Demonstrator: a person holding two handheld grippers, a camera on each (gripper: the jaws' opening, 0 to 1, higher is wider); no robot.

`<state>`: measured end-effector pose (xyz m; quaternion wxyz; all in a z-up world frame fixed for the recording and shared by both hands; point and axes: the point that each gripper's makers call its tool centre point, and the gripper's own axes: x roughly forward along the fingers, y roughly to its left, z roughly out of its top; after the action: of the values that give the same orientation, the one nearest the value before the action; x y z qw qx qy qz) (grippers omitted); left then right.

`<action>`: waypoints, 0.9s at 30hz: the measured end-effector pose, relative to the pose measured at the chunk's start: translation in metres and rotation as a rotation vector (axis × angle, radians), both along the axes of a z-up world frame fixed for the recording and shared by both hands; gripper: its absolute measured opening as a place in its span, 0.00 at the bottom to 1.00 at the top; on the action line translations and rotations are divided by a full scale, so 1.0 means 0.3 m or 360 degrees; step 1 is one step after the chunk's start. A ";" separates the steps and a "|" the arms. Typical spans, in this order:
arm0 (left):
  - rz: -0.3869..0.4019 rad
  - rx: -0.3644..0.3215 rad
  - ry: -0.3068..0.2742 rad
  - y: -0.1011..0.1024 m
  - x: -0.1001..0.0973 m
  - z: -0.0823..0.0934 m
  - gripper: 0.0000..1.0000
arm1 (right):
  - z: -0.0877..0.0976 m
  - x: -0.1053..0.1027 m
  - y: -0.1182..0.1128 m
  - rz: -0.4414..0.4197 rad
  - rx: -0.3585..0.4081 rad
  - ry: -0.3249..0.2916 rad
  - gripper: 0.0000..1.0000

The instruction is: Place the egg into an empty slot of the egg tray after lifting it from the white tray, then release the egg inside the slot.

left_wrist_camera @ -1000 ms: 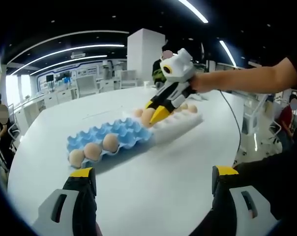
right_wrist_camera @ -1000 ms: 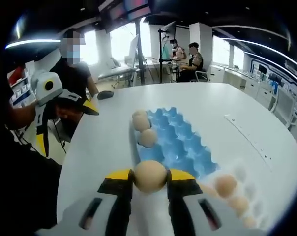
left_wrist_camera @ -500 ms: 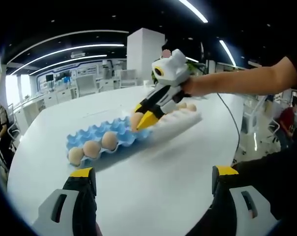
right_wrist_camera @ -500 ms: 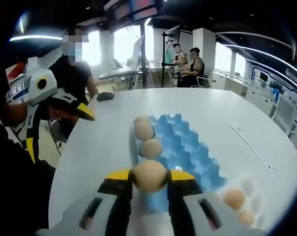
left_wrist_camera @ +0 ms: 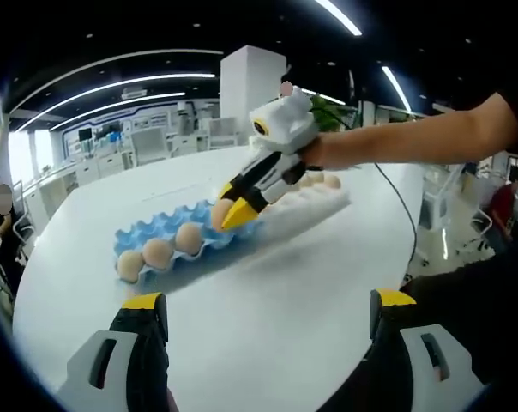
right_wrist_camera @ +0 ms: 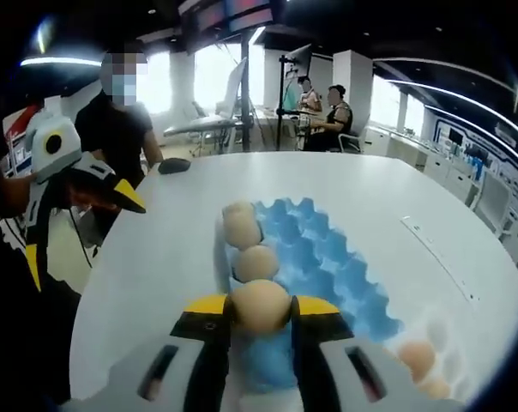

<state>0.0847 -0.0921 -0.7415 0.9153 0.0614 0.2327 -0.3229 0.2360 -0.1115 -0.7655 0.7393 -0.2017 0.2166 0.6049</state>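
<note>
Right gripper (right_wrist_camera: 261, 319) jaws grip egg (right_wrist_camera: 260, 307) over blue egg tray (right_wrist_camera: 328, 266); no legible writing.

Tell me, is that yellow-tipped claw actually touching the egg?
Touching: in the right gripper view the right gripper pinches the egg from both sides.

Opposed views share blue egg tray (left_wrist_camera: 186, 240).

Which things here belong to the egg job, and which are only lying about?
Belong to the job:
- right tool, shut on the egg
- blue egg tray, already holding eggs along one edge
- white tray with more eggs

Only lying about:
- left tool, open and idle over the table
- dark object at the table's far edge
- people seated behind
</note>
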 end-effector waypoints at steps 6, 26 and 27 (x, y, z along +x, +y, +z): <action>-0.0007 -0.0001 0.0011 -0.008 0.001 -0.010 1.00 | -0.020 0.005 0.011 -0.0009 -0.0036 -0.0012 0.28; -0.0006 -0.0006 0.0035 -0.015 -0.013 -0.035 1.00 | -0.058 0.005 0.016 0.0090 -0.0133 -0.0104 0.28; -0.0002 -0.0005 0.0038 -0.013 -0.013 -0.037 1.00 | -0.058 0.005 0.015 0.0101 -0.0141 -0.0107 0.28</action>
<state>0.0808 -0.0959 -0.7526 0.9124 0.0561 0.2430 -0.3246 0.2374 -0.1070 -0.7828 0.7170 -0.2613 0.2117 0.6106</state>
